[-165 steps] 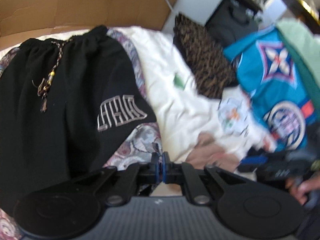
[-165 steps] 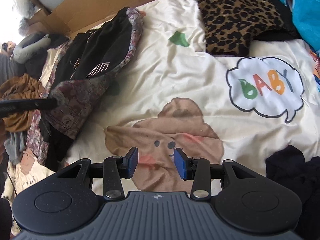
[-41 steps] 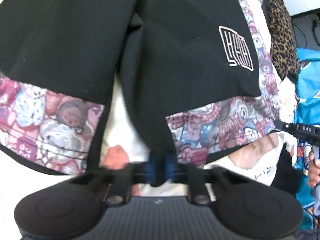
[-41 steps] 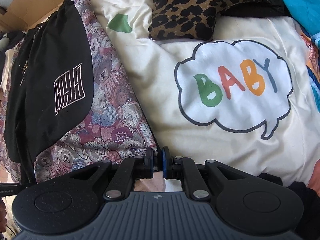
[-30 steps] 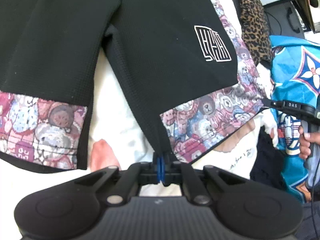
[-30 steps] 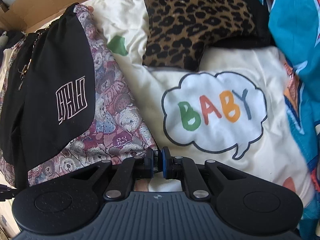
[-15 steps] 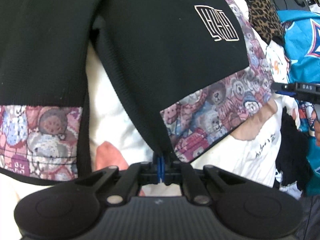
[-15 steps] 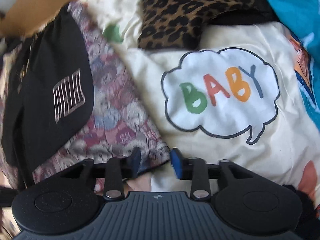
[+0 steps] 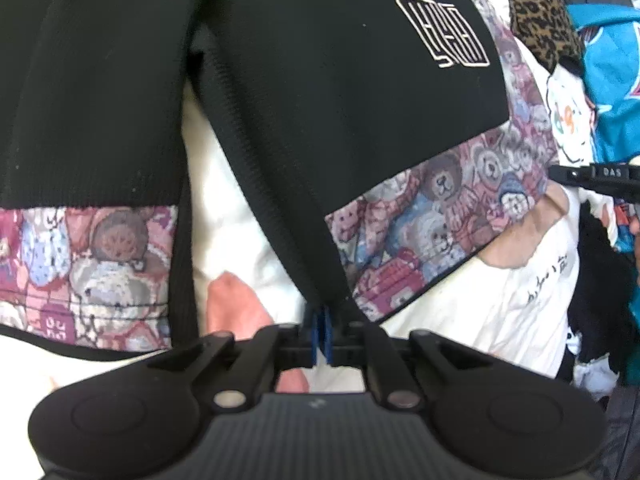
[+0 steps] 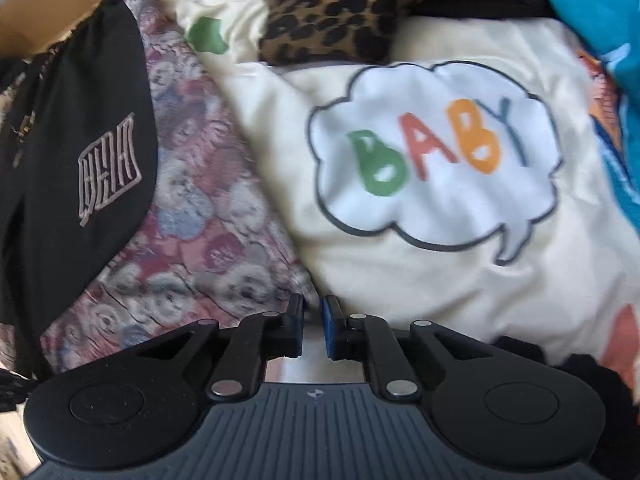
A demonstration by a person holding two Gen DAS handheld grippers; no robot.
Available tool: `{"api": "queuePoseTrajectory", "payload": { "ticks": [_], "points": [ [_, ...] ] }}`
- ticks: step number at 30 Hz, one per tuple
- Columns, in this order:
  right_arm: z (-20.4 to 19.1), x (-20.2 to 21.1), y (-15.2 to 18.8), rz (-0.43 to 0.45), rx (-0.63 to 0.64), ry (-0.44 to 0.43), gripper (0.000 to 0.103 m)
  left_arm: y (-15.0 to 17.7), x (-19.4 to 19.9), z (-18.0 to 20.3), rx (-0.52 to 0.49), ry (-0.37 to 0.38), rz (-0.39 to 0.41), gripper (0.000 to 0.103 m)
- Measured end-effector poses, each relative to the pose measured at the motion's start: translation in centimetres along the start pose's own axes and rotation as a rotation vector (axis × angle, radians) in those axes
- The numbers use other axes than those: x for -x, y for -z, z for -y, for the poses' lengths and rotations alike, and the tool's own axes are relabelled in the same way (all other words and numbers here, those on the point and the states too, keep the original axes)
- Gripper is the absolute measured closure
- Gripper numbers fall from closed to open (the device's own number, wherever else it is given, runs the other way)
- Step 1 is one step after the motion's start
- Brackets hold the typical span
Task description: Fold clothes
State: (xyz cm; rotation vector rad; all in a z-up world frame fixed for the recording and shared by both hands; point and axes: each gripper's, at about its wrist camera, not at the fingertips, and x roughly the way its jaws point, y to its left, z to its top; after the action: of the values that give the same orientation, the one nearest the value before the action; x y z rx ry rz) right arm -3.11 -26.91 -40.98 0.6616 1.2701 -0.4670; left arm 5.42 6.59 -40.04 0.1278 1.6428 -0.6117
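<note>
The left gripper (image 9: 319, 334) is clamped tight on the black inner seam of the shorts (image 9: 320, 80), at the hem of one leg, its blue pads (image 9: 322, 332) pressed together with the fabric between them. The right gripper (image 10: 312, 326) sits at the outer hem corner of the same leg, its jaws a little apart and holding nothing; whether the bear-print hem reaches in between them cannot be told.

The shorts lie flat on a cream blanket (image 10: 400, 280), both legs running away from the grippers, with a strip of blanket showing between them. A pale outlined logo (image 9: 442, 32) marks the held leg, above its bear-print band (image 9: 432, 220).

Beside the shorts, the blanket carries a white "BABY" bubble (image 10: 436, 156). Beyond that lies a leopard-print cloth (image 10: 352, 4), and past it a teal garment (image 10: 592, 8).
</note>
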Motion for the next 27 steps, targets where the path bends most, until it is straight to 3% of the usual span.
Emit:
{"api": "queuePoseTrajectory", "payload": {
  "ticks": [5, 7, 8, 17, 27],
  "points": [
    [0.3, 2.1, 1.0, 0.049, -0.050, -0.051, 0.085, 0.6, 1.6, -0.4, 0.008, 0.001, 0.014, 0.086],
    [0.1, 3.2, 1.2, 0.086, -0.052, -0.064, 0.068, 0.9, 2.3, -0.7, 0.001, -0.005, 0.022, 0.083],
    [0.1, 3.8, 1.3, 0.104, -0.053, -0.072, 0.066, 1.1, 2.8, -0.9, 0.000, -0.010, 0.030, 0.082],
    [-3.8, 8.8, -2.1, 0.158, 0.049, -0.140, 0.065, 1.5, 6.1, -3.7, 0.062, -0.014, 0.099, 0.078],
    [-8.5, 17.6, -4.7, 0.220, 0.168, -0.179, 0.061, 1.9, 11.8, -6.9, 0.067, 0.029, 0.199, 0.078]
  ]
}}
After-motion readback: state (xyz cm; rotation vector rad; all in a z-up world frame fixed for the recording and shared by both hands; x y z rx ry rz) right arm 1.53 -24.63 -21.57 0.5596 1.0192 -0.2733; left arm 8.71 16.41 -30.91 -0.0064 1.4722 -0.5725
